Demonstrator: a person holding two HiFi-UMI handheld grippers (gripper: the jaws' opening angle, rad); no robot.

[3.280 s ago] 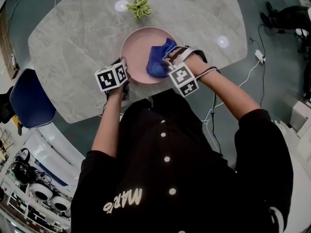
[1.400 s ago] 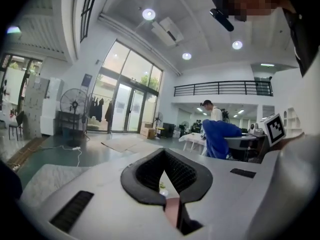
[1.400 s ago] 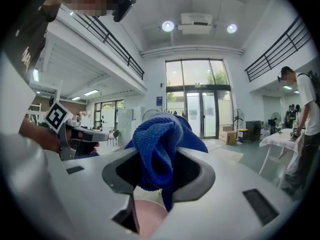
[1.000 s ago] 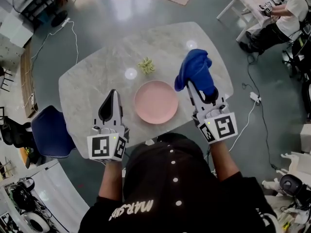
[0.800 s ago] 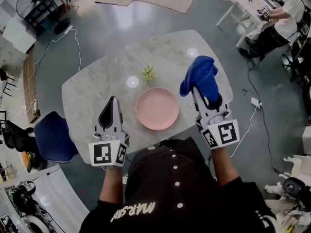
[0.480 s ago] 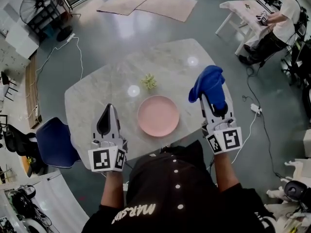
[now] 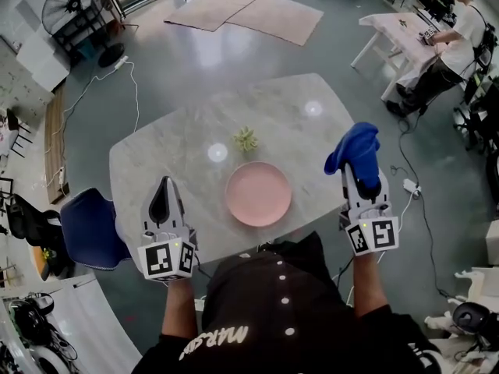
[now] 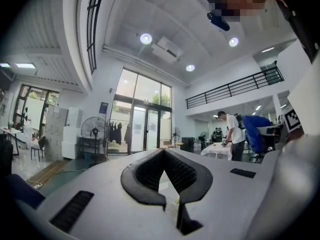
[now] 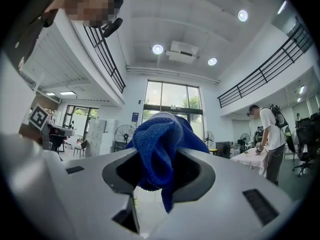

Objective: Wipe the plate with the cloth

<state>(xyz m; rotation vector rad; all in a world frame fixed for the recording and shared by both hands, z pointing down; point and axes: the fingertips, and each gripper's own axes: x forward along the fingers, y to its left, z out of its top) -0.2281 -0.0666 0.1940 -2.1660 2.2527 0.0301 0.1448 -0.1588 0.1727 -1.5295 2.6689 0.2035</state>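
Table [image 7: 156,162] takes up mid-frame in the head view, with a blue chair [image 7: 90,228] tucked at its left edge. Pink plate [image 7: 258,193] sits flat near the edge closest to me, nothing on it and nothing touching it.

Both grippers are held up off the table on either side of the plate, well apart from it and pointing roughly level. My read is that this is a carry or park pose, not a wiping pose.

Left gripper [image 7: 164,185]: jaws together, nothing between them. It looks parked on standby; I'd expect it to steady the plate rim if needed.

Right gripper [image 7: 363,179]: clamped on the blue cloth [image 7: 355,148], which is bunched over the jaw tips with a loose tail hanging. Gripped like that, the wad leads, so it would meet the plate before any hard part does.

A small green ornament [image 7: 246,139] sits just beyond the plate, clear of any wipe path.

View differences:
- Only the head view shows the plate, the table and how far off each gripper is.
- The left gripper view confirms the pads [image 8: 150,171] meet at the tip, but it looks out at the glass doors, not the table.
- The right gripper view shows the cloth [image 9: 157,139] actually pinched between the pads, not just draped. No plate there either.
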